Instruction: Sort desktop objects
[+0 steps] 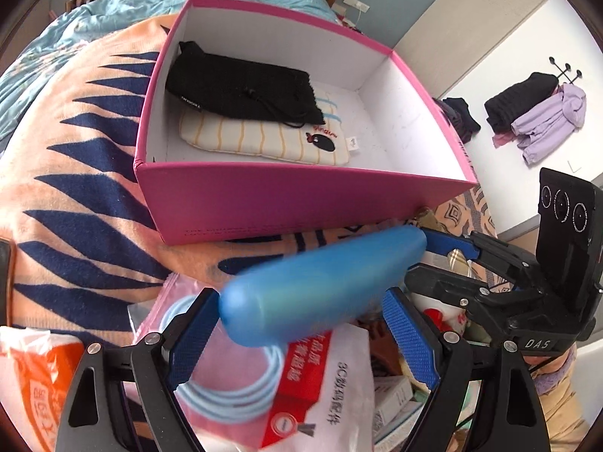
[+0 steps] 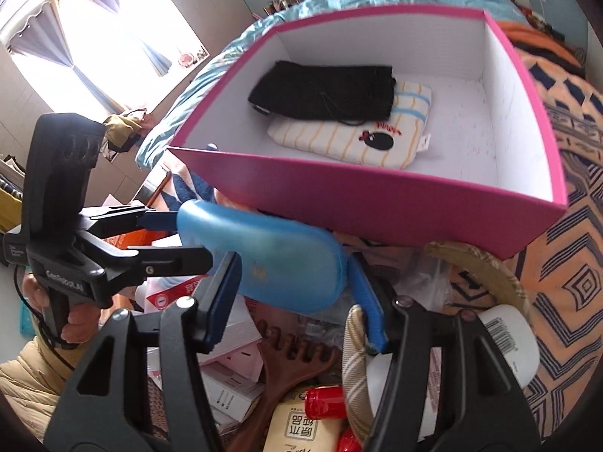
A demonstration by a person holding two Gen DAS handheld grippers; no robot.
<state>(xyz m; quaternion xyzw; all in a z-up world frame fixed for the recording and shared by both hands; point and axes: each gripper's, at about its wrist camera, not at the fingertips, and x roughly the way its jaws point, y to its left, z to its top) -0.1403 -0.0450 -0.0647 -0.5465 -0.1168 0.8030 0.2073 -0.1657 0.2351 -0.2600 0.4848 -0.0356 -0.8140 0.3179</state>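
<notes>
A long blue plastic case (image 1: 320, 286) hangs in the air just in front of the pink box (image 1: 286, 203). My left gripper (image 1: 301, 320) is shut on one end of the case, and my right gripper (image 2: 294, 286) is shut on the other end (image 2: 271, 260). Each gripper shows in the other's view: the right one (image 1: 448, 256) and the left one (image 2: 166, 233). The box (image 2: 377, 196) holds a black pouch (image 2: 324, 92) lying on a striped cloth pouch (image 2: 361, 139).
Below the grippers lies a pile of clutter: a bagged blue cable (image 1: 226, 376), an orange packet (image 1: 34, 380), a wooden comb (image 2: 290, 369), small cartons (image 2: 233, 388), a white bottle (image 2: 508, 342) and a red-capped bottle (image 2: 320, 399). A patterned blanket (image 1: 75, 150) covers the bed.
</notes>
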